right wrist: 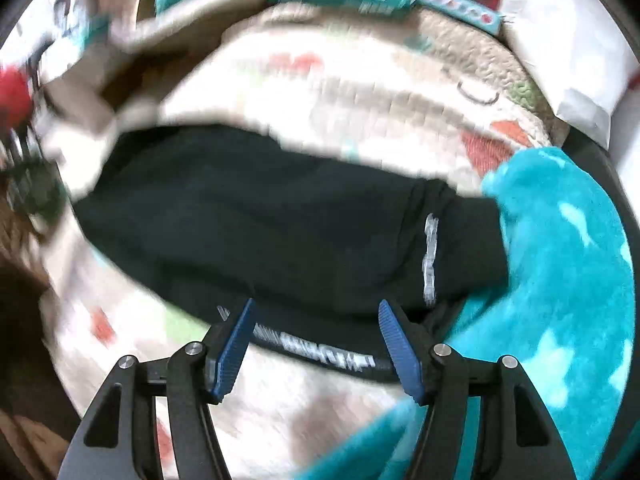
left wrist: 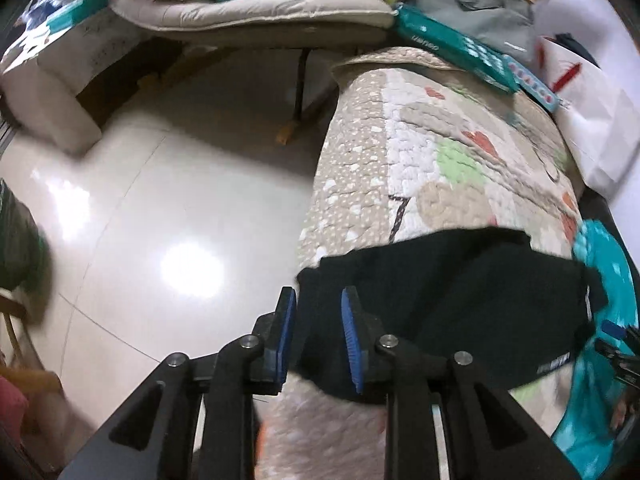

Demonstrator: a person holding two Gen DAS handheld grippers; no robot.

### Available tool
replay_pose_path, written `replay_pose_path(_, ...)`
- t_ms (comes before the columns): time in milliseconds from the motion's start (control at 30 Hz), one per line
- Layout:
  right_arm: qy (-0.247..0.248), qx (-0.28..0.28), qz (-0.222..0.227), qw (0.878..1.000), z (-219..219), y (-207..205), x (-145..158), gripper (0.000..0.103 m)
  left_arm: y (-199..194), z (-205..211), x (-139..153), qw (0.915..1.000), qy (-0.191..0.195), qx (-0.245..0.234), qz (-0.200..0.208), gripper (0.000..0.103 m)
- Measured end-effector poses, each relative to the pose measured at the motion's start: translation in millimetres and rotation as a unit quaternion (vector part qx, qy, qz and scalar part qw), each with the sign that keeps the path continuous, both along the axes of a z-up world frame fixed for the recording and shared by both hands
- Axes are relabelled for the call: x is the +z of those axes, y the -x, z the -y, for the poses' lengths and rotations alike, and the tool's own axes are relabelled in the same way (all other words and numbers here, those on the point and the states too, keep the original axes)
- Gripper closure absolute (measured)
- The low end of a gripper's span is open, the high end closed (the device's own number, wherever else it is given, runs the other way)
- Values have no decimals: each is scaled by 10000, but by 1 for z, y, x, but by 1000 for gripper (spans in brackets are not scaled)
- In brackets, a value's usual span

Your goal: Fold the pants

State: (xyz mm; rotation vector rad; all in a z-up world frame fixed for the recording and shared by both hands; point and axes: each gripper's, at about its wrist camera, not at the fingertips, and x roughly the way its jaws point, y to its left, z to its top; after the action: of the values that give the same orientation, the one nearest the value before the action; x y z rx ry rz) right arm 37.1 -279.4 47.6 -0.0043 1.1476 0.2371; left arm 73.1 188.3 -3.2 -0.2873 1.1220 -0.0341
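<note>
Black pants [left wrist: 448, 300] lie folded into a broad band across a patterned quilt [left wrist: 420, 152]; they also show in the right wrist view [right wrist: 280, 220], with a white-lettered waistband [right wrist: 328, 350] at the near edge. My left gripper [left wrist: 318, 308] is open, its blue pads over the left end of the pants, holding nothing. My right gripper [right wrist: 316, 320] is open wide just above the waistband, empty. The right wrist view is motion-blurred.
A teal fleece blanket [right wrist: 560, 260] lies at the right end of the pants. Shiny tiled floor [left wrist: 160, 220] lies left of the quilt edge. A cushioned chair [left wrist: 260, 12], teal boxes [left wrist: 452, 44] and a white bag [left wrist: 592, 92] stand behind.
</note>
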Motion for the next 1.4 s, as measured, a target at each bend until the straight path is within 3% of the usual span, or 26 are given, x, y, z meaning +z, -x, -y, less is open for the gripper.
replay_pose_path(133,-1424,-1064,218,9838,29,-43,11,34,-11,22,-14,9985,511,101,150,79)
replay_pose_path(267,-2229,-1668,-89,9604,47,-81,-23,34,-15,31,-36,9984,565,50,29,74)
replay_pose_path(333,-2023,-1962,-220,9592,54,-90,-45,34,-19,33,-42,9986,512,35,-112,74)
replay_pose_path(400,-1369,-2409,-329,9603,69,-93,-63,36,-20,34,-37,9991,426,36,-29,74)
replay_pose_path(433,-1097,-2665,-410,9567,79,-91,-70,46,-21,35,-33,9993,360,31,40,74)
replay_pose_path(467,-1048,-2926,-466,9493,89,-82,-74,70,-21,36,-29,9995,290,30,123,73)
replay_pose_path(533,-1069,-3337,-437,9356,103,-61,-68,88,-21,37,-20,9994,180,0,288,73)
replay_pose_path(567,-1130,-3434,-353,9317,106,-53,-63,88,-20,37,-17,9993,160,-2,346,72)
replay_pose_path(633,-989,-3681,-51,9245,107,-32,-40,84,-15,35,-10,9988,193,16,447,70)
replay_pose_path(700,-875,-3663,80,9263,102,-22,-25,78,-8,31,-7,9986,178,32,493,67)
replay_pose_path(767,-1005,-3431,98,9339,91,-15,-21,61,-4,28,-8,9988,112,99,470,67)
replay_pose_path(900,-1234,-3118,121,9420,74,2,-29,57,-1,18,-16,9985,287,287,360,67)
replay_pose_path(1000,-1465,-3069,-97,9403,65,6,-53,57,-1,14,-28,9984,328,417,199,67)
replay_pose_path(1100,-1494,-3260,-120,9334,69,1,-69,56,0,13,-36,9982,384,463,61,67)
replay_pose_path(1200,-1586,-3602,-90,9192,83,-7,-77,37,1,14,-42,9983,385,446,-22,67)
replay_pose_path(1300,-2083,-3904,-83,8967,97,-3,-78,37,1,18,-44,9984,406,398,-36,67)
replay_pose_path(1400,-1941,-4019,325,8943,90,18,-53,37,0,19,-44,9982,482,368,-35,67)
